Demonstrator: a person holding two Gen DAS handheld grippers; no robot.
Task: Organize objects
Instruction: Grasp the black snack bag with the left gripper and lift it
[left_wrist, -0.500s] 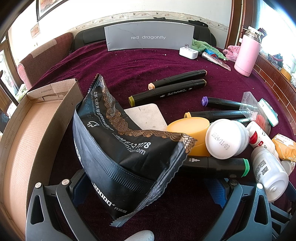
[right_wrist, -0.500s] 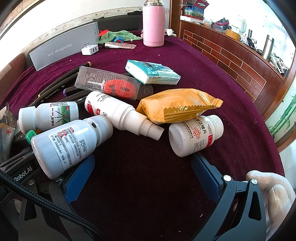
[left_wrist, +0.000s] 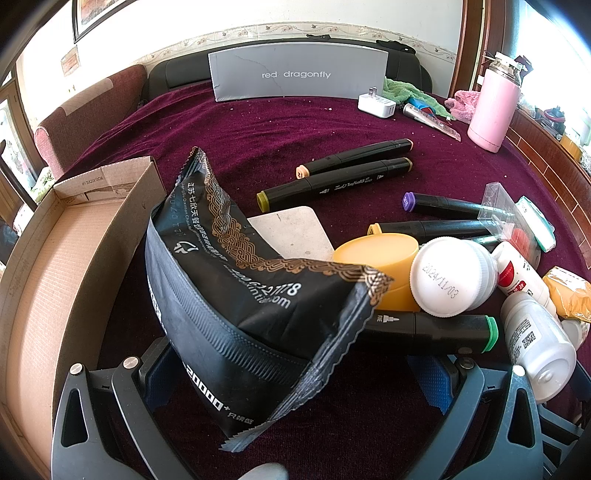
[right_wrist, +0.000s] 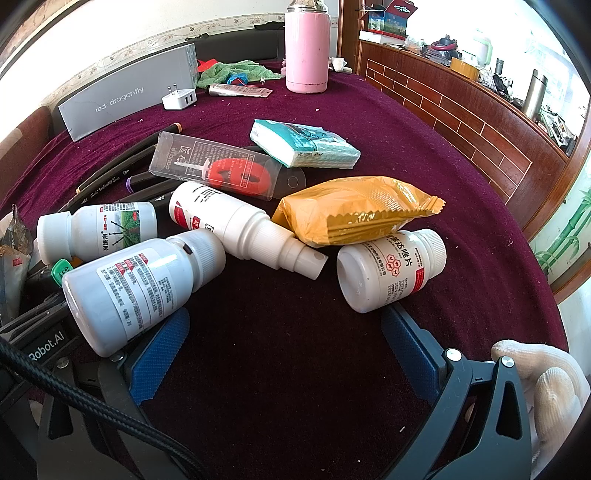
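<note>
Black pouch (left_wrist: 236, 295) unmoved, jaws apart.

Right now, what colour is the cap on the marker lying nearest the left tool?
Green: the marker cap, clearest in the left wrist view.

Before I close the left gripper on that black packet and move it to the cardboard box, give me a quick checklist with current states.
1. Black packet between the left gripper fingers: ok, it leans against the left one.
2. Left fingers spread wide enough: ok.
3. Firm contact on both sides: cannot tell, the packet hides the pads.
4. Cardboard box open with room: ok, its visible floor is bare.
5. Neighbours out of the grasp: not ok, the green-capped marker lies under the packet's corner.
6. Right gripper out of the way: ok, open, holding nothing.
</note>
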